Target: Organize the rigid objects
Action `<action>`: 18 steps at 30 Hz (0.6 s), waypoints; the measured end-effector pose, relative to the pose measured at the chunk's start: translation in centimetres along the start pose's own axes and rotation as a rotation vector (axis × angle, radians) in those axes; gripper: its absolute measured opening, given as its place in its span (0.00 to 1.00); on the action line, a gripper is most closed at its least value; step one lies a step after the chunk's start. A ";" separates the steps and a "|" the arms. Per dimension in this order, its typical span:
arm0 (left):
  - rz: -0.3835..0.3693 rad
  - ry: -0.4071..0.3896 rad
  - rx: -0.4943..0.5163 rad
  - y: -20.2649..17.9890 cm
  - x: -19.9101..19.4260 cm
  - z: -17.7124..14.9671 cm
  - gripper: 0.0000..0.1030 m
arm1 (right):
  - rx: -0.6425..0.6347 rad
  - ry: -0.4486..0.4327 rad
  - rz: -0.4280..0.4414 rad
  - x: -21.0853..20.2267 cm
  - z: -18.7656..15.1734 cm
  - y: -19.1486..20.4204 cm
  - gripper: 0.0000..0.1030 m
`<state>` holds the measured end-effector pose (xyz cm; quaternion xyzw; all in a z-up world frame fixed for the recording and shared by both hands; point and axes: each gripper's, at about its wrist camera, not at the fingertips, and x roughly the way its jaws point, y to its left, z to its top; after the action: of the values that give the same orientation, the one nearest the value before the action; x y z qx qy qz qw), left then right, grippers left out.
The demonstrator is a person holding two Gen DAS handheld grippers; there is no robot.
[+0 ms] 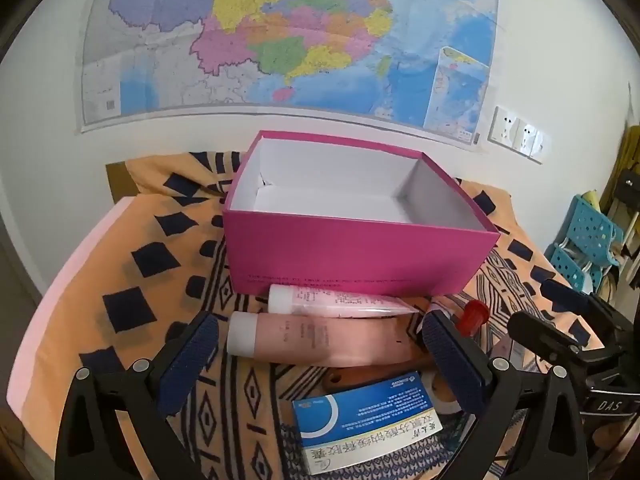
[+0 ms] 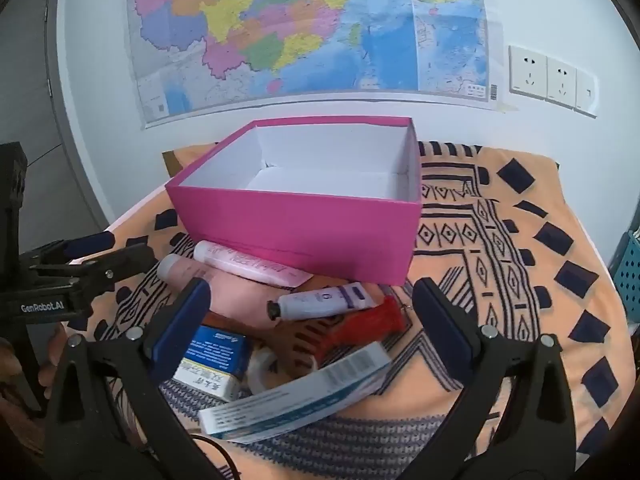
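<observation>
An open magenta box [image 1: 352, 258] [image 2: 304, 224] with a white, empty inside stands on the patterned cloth. In front of it lie two pink tubes with white caps [image 1: 316, 340] [image 2: 248, 264], a small white-and-purple tube [image 2: 320, 300], a red tool [image 2: 360, 326], a blue-and-white medicine carton [image 1: 368, 424] [image 2: 212, 360], a roll of tape [image 2: 264, 364] and a long white-and-blue carton [image 2: 296, 396]. My left gripper [image 1: 320, 354] is open above the larger pink tube. My right gripper [image 2: 312, 320] is open above the pile. Nothing is held.
An orange cloth with dark diamonds [image 1: 120, 264] [image 2: 520, 264] covers the table, which stands against a white wall with a map [image 1: 280, 40]. Wall sockets [image 2: 552, 80] sit at the right. A blue perforated basket [image 1: 588, 248] stands beyond the right table edge.
</observation>
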<state>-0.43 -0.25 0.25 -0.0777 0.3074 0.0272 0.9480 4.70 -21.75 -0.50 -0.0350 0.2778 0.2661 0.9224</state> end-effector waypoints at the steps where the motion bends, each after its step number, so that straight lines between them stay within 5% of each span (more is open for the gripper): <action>1: -0.001 0.001 0.000 0.0 -0.1 0.0 1.00 | 0.001 0.000 0.005 0.0 0.0 0.1 0.98; 18: 0.010 0.003 0.010 -0.4 -0.7 0.0 1.00 | 0.032 0.002 0.054 0.7 0.0 1.3 0.98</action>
<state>-1.00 -0.65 0.72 -0.0716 0.3093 0.0305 0.9478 4.49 -20.36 -0.78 -0.0131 0.2839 0.2863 0.9150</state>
